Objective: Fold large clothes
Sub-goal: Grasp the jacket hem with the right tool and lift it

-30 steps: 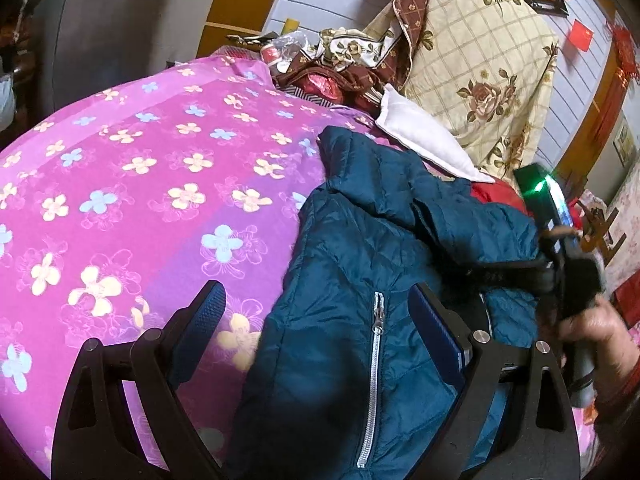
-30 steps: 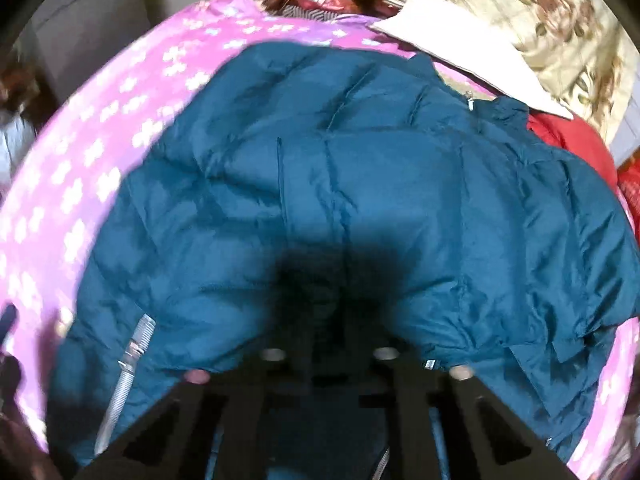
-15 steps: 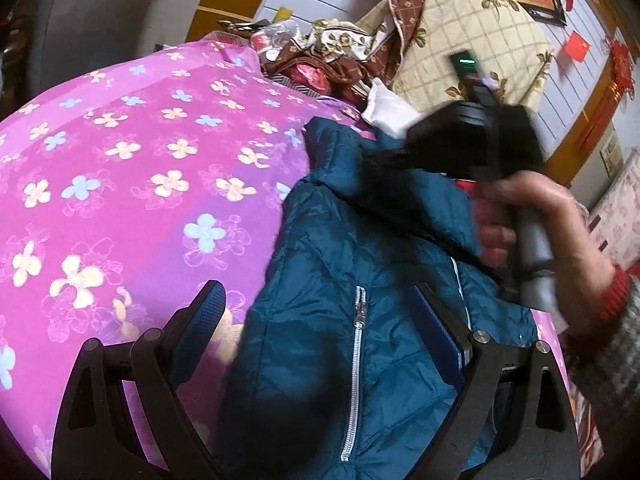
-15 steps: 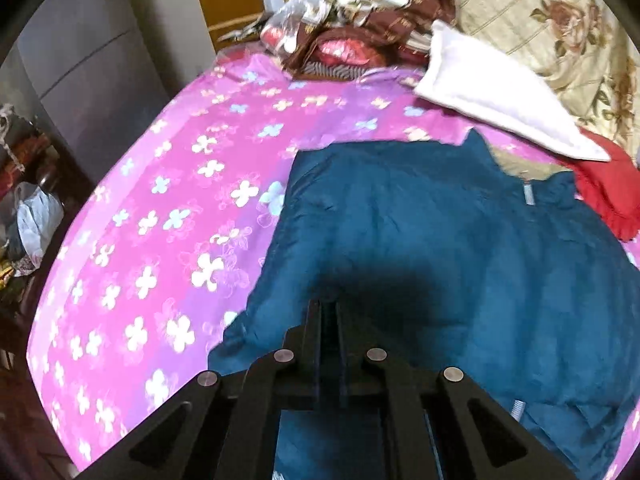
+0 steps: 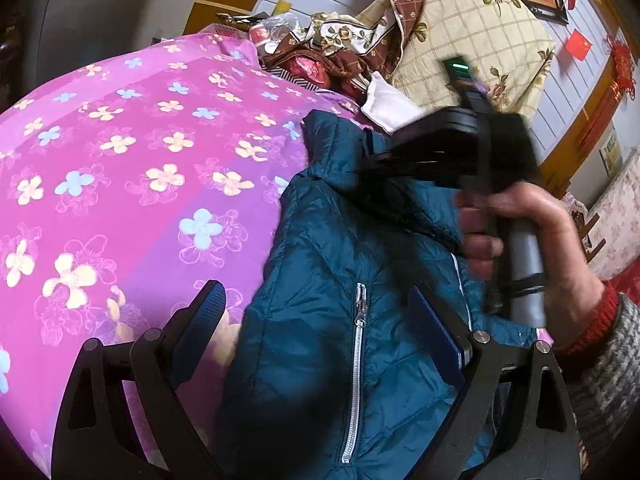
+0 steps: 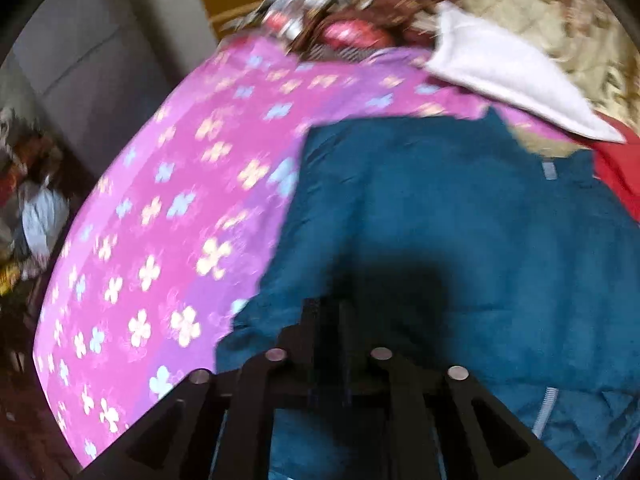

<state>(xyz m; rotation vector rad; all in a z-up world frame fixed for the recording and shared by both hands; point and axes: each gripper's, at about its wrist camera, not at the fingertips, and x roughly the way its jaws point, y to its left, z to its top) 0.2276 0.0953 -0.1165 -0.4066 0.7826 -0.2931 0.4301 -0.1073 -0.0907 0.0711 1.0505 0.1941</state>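
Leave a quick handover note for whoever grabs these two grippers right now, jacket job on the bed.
Left gripper: jaws wide open, empty, poised over the teal jacket near its zipper.
Right gripper: jaws nearly together and opening; fabric between them can't be made out.
Jacket lies on the pink floral bedspread, one part already folded over.
Left: remaining folds, then tidy the bundle.

We look along our left gripper (image 5: pixel 316 320), blue-padded jaws wide apart, above a teal quilted jacket (image 5: pixel 332 280) with a silver zipper (image 5: pixel 354 380), spread on a pink flowered bedsheet (image 5: pixel 132 168), our right hand (image 5: pixel 532 248) (red cuff showing) gripping the black right gripper (image 5: pixel 376 160) over the collar.
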